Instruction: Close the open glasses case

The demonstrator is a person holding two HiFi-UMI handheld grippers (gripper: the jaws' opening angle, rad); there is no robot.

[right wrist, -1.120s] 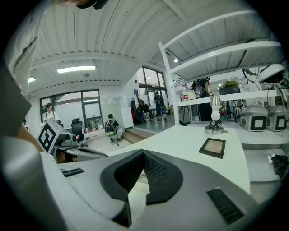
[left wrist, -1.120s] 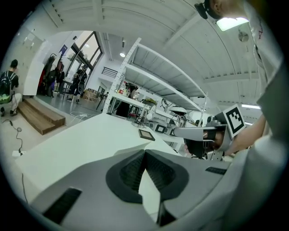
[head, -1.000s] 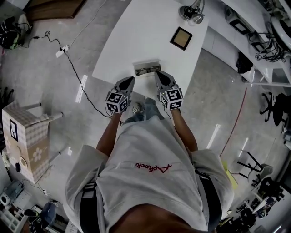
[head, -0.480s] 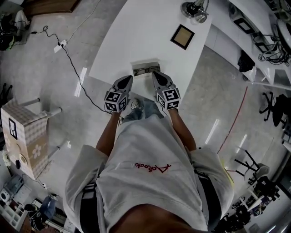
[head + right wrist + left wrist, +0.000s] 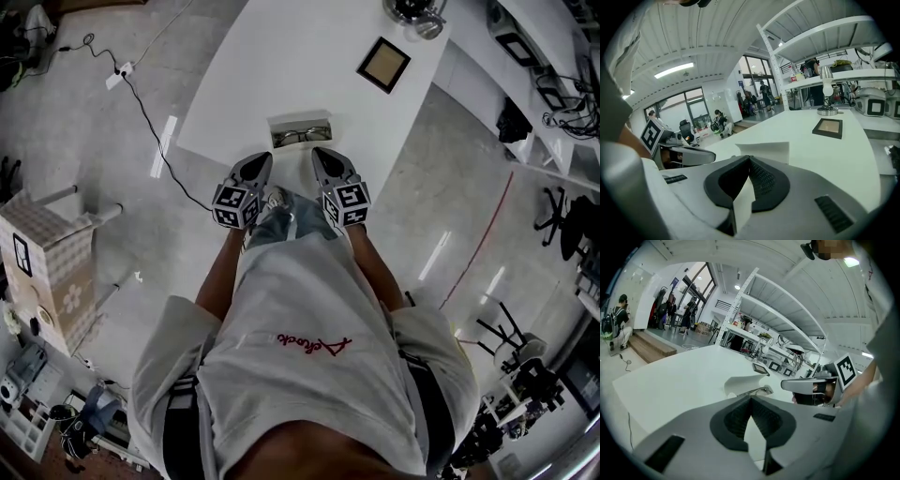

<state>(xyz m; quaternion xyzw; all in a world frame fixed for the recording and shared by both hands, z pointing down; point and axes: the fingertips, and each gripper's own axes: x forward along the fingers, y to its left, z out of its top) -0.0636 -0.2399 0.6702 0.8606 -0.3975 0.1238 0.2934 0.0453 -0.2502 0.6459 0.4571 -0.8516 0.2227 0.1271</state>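
Left claw (image 5: 260, 163) and right claw (image 5: 324, 156) are each pressed together, pinching nothing, side by side over the white surface's (image 5: 272, 66) near edge; the open glasses case (image 5: 302, 130) lies just beyond, between them

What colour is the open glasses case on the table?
White; the open glasses case shows best in the right gripper view.

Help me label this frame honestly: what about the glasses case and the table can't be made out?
- Glasses: too small for detail in the head view; in the right gripper view the right gripper covers them.
- Case base: left gripper view, the left gripper covers it.
- Lamp: head view, cut off by the top edge.
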